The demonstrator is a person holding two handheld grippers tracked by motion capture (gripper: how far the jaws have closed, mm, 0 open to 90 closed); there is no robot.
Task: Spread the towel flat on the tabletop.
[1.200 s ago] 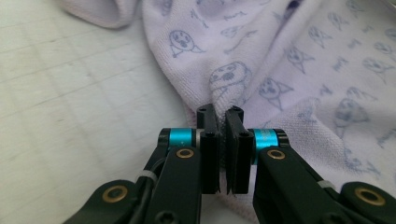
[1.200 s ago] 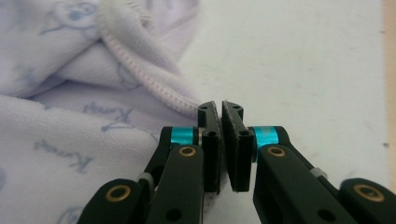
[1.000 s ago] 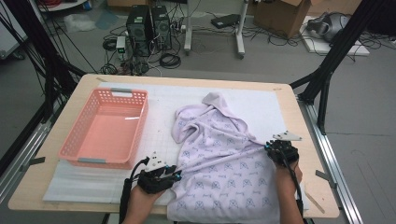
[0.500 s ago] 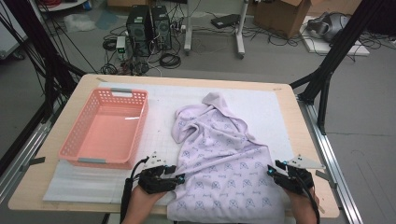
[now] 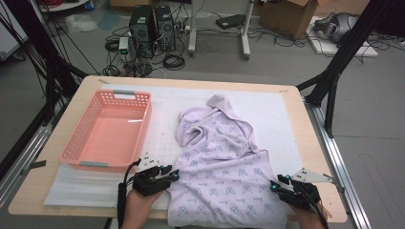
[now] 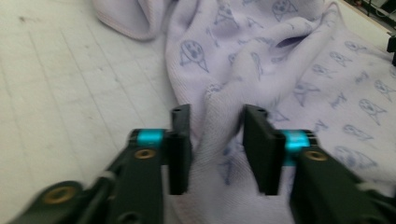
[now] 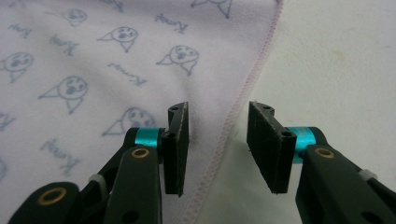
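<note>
Soft lilac cloth (image 5: 224,167) with small printed faces lay rumpled on the desk (image 5: 315,143). Left hand-held gripper (image 6: 215,144) stood released astride a knitted fold, its jaws just closing. Right hand-held gripper (image 7: 217,140) stood released over the stitched hem.

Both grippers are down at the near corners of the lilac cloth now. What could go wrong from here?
1. The right gripper straddles only the stitched hem of the lilac cloth; closing now might catch the thin edge alone, which may slip.
2. The left gripper has a raised fold between its open jaws, so it might pinch more than one layer.
3. The far end lies bunched beside the pink basket; pulling could drag it against the basket.
</note>
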